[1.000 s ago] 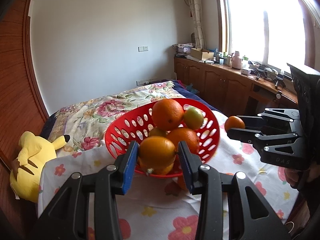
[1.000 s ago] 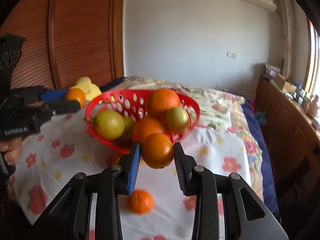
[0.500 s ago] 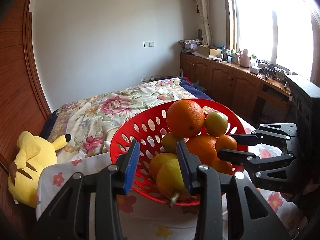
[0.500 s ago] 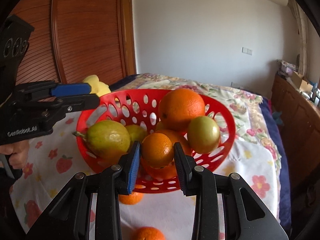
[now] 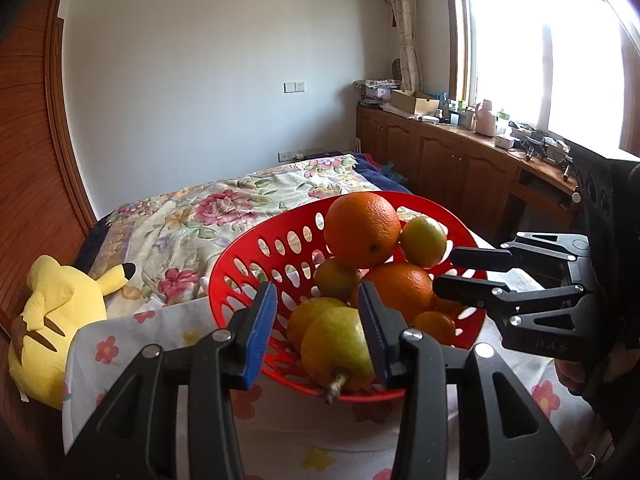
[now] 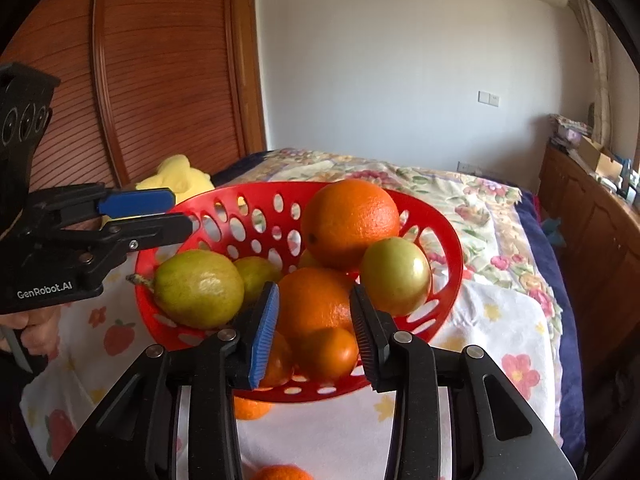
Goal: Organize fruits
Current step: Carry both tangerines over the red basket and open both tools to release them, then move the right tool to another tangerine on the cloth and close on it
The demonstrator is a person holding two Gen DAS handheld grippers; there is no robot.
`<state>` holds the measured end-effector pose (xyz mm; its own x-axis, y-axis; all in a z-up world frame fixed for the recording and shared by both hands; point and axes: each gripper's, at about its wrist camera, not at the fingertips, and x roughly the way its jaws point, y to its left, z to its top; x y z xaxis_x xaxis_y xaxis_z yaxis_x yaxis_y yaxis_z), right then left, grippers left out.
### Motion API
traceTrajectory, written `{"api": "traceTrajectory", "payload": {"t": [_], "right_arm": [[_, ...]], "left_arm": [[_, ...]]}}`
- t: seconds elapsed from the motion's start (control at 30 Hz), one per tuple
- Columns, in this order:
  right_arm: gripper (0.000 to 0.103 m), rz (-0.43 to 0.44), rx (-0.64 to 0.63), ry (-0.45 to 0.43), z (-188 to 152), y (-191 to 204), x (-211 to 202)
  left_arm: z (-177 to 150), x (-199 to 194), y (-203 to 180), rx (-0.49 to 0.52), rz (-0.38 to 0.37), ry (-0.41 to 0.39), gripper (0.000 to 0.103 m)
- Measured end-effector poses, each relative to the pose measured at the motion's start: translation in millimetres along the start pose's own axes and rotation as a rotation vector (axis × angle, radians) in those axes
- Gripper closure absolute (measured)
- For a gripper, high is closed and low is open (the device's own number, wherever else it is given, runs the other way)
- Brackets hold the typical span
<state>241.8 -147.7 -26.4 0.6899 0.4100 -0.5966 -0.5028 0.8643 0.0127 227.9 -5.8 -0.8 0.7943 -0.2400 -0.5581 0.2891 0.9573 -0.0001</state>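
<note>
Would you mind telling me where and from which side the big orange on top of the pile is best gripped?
Grip the big orange across its widest middle, coming down from above. It sits highest in the red basket, so its top and sides are free. A yellow-green fruit presses against its lower right, so a low approach would likely nudge the pile. Its round shape should suit a centred grip.

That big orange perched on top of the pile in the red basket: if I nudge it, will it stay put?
Probably not. The big orange is round and sits highest, resting on other round fruit such as the green fruit, so a push would likely roll it. The red basket rim beside it looks lower than the orange, so it might roll out.
</note>
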Motion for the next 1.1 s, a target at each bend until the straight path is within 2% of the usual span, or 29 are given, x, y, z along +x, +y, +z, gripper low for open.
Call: {"api": "traceTrajectory", "payload": {"t": [0.17,0.6,1.1], "right_arm": [[0.066,-0.015,0.000,-0.010,-5,1,-15],[0.064,-0.048,0.040,-0.007,-40,8,-60],[0.056,-0.052,0.072,0.067,-72,24,-56]], "left_arm": [[-8,-15,-5,0.000,-0.003,-0.013,0.051],[-46,-47,-25,-0.019,-0.021,0.000,0.050],[-76,-62,-32,-0.036,-0.013,0.024,0.049]]}}
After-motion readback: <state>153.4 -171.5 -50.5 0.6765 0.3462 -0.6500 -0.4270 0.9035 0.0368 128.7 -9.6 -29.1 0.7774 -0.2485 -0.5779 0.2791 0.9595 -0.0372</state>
